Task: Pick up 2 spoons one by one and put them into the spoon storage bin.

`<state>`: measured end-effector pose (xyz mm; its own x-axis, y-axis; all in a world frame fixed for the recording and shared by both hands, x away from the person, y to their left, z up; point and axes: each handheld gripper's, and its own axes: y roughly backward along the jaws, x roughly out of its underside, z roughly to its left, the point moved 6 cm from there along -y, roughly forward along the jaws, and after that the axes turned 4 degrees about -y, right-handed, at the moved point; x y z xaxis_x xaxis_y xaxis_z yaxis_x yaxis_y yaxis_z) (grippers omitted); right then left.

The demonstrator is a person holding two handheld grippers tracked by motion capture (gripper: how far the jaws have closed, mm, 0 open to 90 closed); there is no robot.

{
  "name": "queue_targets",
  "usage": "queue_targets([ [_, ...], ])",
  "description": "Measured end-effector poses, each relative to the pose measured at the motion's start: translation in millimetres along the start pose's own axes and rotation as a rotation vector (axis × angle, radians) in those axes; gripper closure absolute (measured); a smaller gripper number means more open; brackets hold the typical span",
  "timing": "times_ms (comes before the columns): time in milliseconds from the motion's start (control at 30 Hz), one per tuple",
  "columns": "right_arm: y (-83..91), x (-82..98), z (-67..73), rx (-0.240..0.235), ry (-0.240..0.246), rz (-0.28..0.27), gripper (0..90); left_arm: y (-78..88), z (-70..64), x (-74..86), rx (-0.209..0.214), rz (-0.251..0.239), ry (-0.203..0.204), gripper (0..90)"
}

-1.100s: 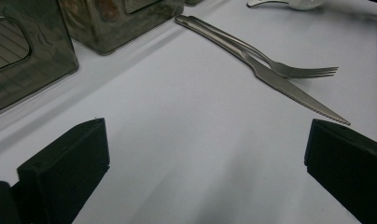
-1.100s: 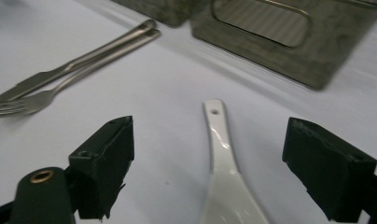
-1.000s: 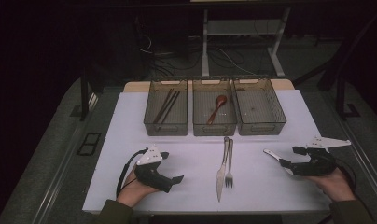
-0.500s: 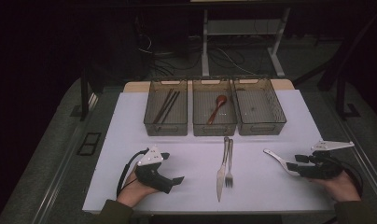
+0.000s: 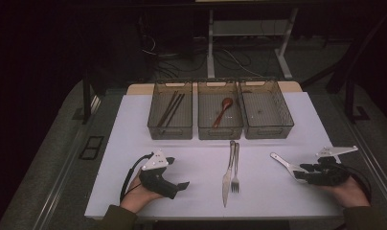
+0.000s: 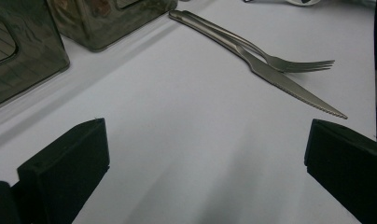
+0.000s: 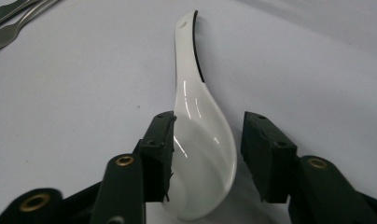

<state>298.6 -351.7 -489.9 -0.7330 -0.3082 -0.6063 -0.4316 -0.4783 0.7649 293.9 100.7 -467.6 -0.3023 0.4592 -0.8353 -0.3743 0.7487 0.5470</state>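
White spoon (image 7: 200, 140) lay on the counter (image 5: 191, 158) at its right side, bowl between the closing right tongs (image 7: 207, 158), one pad touching, the other apart, for lifting; left tongs (image 6: 200, 154) rested apart.

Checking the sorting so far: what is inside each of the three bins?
Left bin: dark chopsticks. Middle bin: brown spoon. Right bin: nothing visible, though the near wall hides part of each floor.

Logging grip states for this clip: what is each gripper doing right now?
Left gripper: open, nothing between its jaws.
Right gripper: jaws have just been closing around the white spoon; one pad touches the bowl, the other stands clear, so not gripped.
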Motion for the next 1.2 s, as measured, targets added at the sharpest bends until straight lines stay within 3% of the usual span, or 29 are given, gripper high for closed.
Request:
queue_targets([
  [733,-0.7,1.2,13.2,-0.074,0.035,0.033,77.8,-1.7,-1.9,0.7,0.011,0.014,-0.014,0.0],
  [1200,-0.9,-2.2,20.7,-0.083,0.077,0.020,80.1,-2.8,-2.8,1.0,0.017,0.015,-0.013,0.0],
])
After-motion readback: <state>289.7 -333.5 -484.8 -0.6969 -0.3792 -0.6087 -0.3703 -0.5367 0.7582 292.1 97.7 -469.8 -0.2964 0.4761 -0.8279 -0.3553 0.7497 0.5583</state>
